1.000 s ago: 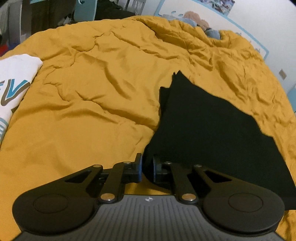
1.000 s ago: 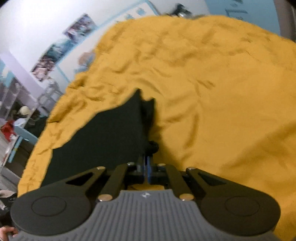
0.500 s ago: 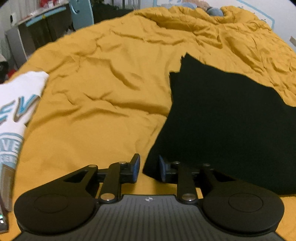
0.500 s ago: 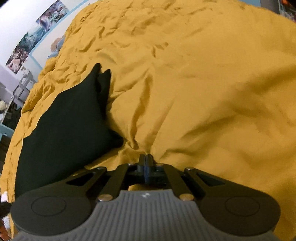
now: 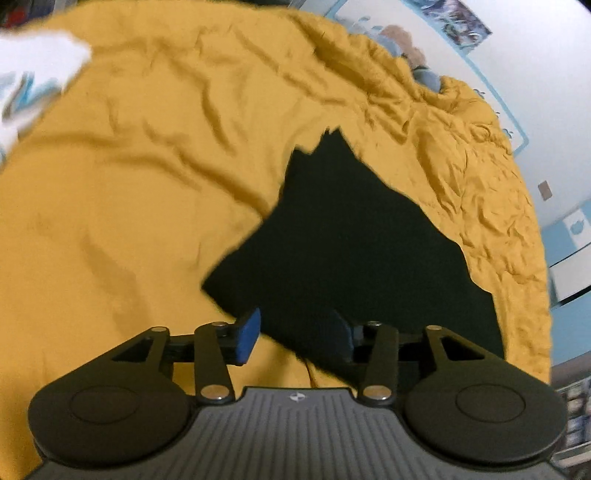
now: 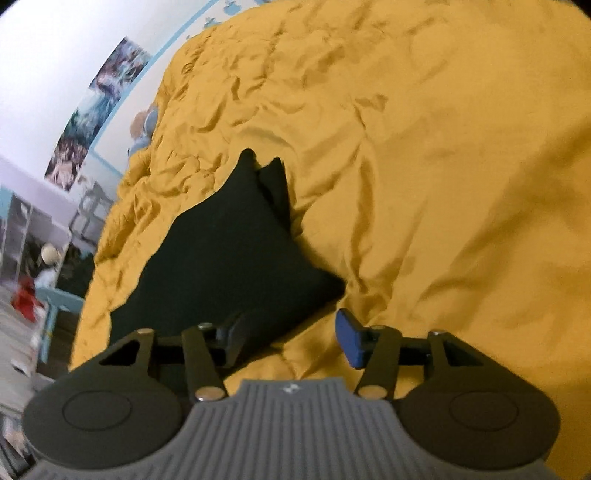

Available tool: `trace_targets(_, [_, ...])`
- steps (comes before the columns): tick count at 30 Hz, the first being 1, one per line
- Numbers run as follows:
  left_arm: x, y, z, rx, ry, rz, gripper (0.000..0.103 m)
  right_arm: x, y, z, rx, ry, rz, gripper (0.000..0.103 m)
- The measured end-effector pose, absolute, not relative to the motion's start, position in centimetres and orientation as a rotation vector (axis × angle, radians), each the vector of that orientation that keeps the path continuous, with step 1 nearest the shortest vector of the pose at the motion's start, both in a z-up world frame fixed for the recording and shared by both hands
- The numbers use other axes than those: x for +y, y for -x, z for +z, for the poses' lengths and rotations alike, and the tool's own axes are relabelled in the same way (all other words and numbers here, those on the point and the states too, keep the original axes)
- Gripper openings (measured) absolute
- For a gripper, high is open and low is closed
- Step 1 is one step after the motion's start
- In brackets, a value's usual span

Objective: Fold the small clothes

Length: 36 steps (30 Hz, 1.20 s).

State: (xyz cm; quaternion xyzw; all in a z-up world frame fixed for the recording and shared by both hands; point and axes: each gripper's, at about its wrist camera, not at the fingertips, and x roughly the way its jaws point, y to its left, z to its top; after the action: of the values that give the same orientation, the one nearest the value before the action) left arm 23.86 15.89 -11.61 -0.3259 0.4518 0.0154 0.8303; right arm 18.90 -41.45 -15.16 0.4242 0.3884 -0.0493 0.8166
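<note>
In the left wrist view, a white garment with blue print (image 5: 35,86) lies blurred at the far left edge of the bed, well apart from everything else. The wrinkled yellow blanket (image 5: 129,206) covers the bed across the middle of the picture. Right of centre a black cloth (image 5: 354,251) lies flat on the blanket, folded, with two pointed corners at its far end. The left tongs (image 5: 295,336) are released, their fingers spread wide; the blue-padded left finger (image 5: 248,334) sits over bare blanket just beside the cloth's near left corner, and the right finger lies over the cloth's near edge. Nothing is gripped between them. At the far right a pale wall with a blue-framed poster (image 5: 458,26) runs behind the bed.

In the right wrist view, shelves and a blue chair (image 6: 51,306) show at the left, past the bed's edge, below pictures on the wall (image 6: 96,107). The same black cloth (image 6: 229,258) lies left of centre on the yellow blanket (image 6: 461,184). The right tongs (image 6: 291,339) are also released and wide apart: the left finger overlaps the cloth's near edge, the blue-padded right finger (image 6: 349,341) is over bare blanket just right of the cloth's near corner.
</note>
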Motion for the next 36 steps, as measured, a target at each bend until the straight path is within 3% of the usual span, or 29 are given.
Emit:
trace_targets(7, [18.3, -25.3, -15.0, 0.935, 0.874, 0.1, 0.059, -41.3, -19.7, -17.6, 0.831, -0.99, -0.123, 0.059])
trace_targets(11, [18.7, -26.4, -16.5, 0.942, 0.941, 0.124, 0.059, -41.7, -20.7, -18.7, 0.81, -1.032, -0.143, 0.056])
trace_targets(14, [18.3, -26.6, -16.6, 0.942, 0.907, 0.157, 0.05, -41.8, -20.9, -18.8, 0.796, -1.032, -0.161, 0.047])
trace_targets(17, [17.6, -26.2, -16.0, 0.992, 0.844, 0.222, 0.035, -42.1, -20.6, -18.9, 0.798, -1.044, -0.168, 0.041])
trace_targets(24, [17.4, -25.5, -15.5, 1.032, 0.84, 0.282, 0.047, -42.2, -20.0, -18.7, 0.803, -1.035, -0.187, 0.041])
trace_targets(28, [17.5, -26.1, -16.6, 1.022, 0.866, 0.294, 0.047, -42.1, -20.7, -18.9, 0.791, -1.037, -0.195, 0.037])
trace_targets(29, [17.5, -26.2, -16.6, 1.016, 0.867, 0.295, 0.044, -42.0, -20.9, -18.8, 0.789, -1.03, -0.199, 0.025])
trace_targets(32, [17.3, -26.2, -16.1, 0.982, 0.849, 0.291, 0.021, -42.0, -21.0, -18.4, 0.774, -1.014, -0.208, 0.007])
trace_targets(33, [17.1, -26.2, -15.8, 0.972, 0.828, 0.288, 0.013, -42.0, -20.9, -18.2, 0.765, -1.006, -0.205, 0.005])
trace_targets(36, [16.6, -26.3, -14.3, 0.944, 0.752, 0.269, 0.007, -41.5, -20.6, -16.5, 0.729, -0.943, -0.179, 0.0])
